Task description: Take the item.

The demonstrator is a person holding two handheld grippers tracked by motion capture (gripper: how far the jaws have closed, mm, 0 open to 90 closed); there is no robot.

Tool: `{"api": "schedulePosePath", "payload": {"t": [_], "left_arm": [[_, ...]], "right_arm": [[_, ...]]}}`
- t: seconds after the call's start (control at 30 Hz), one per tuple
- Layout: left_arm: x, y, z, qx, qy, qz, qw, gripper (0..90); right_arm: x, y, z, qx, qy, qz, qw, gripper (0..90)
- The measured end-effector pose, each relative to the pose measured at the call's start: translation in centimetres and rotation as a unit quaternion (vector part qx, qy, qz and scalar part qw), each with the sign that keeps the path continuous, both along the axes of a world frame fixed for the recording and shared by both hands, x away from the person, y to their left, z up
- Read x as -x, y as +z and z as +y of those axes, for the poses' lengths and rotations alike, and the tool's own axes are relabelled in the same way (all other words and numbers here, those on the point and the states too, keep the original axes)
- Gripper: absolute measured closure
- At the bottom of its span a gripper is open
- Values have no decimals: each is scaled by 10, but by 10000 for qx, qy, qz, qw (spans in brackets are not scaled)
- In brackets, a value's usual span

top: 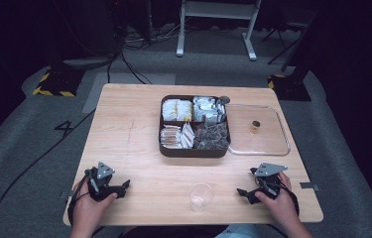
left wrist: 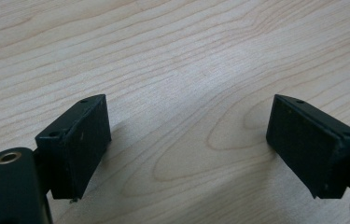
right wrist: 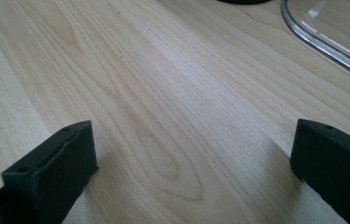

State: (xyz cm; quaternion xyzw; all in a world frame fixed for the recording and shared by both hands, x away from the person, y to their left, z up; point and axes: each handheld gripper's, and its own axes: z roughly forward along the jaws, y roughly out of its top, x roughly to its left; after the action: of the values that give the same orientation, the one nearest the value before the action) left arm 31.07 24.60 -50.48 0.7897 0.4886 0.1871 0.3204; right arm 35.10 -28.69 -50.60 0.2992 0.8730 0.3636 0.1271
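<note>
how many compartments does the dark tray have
4, in the dark tray: far left holds yellow-white packets, far right silver packets, near left pale packets, near right dark packets.

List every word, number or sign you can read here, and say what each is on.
"4": black mark on the grey floor, left of the table.
Packets in the compartment tray: any print is too small to read.
Yellow-and-black hazard stripes on a floor base: a sign, no text.
</note>
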Motion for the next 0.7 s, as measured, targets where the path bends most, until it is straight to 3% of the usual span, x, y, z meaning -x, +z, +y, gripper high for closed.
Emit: {"api": "schedulePosePath", "payload": {"t": [0.17,0.23,0.33,0.43,0.5,0.7], "left_arm": [[3,0,-1,-23,105,-40,9999,148],[4,0,-2,10,347,-1,9994,153],[6,0,-2,21,478,-29,9989,166],[6,1,-1,21,445,-106,9990,234],[6,3,-1,19,434,-47,9990,264],[7,20,-8,270,263,-209,9991,303]], "right_arm": [[0,0,0,2,19,1,10000,4],[0,0,0,2,23,2,10000,4],[0,0,0,1,23,-1,10000,4],[0,0,0,1,23,-1,10000,5],[0,0,0,0,23,-2,10000,5],[0,0,0,2,24,-4,10000,5]]}}
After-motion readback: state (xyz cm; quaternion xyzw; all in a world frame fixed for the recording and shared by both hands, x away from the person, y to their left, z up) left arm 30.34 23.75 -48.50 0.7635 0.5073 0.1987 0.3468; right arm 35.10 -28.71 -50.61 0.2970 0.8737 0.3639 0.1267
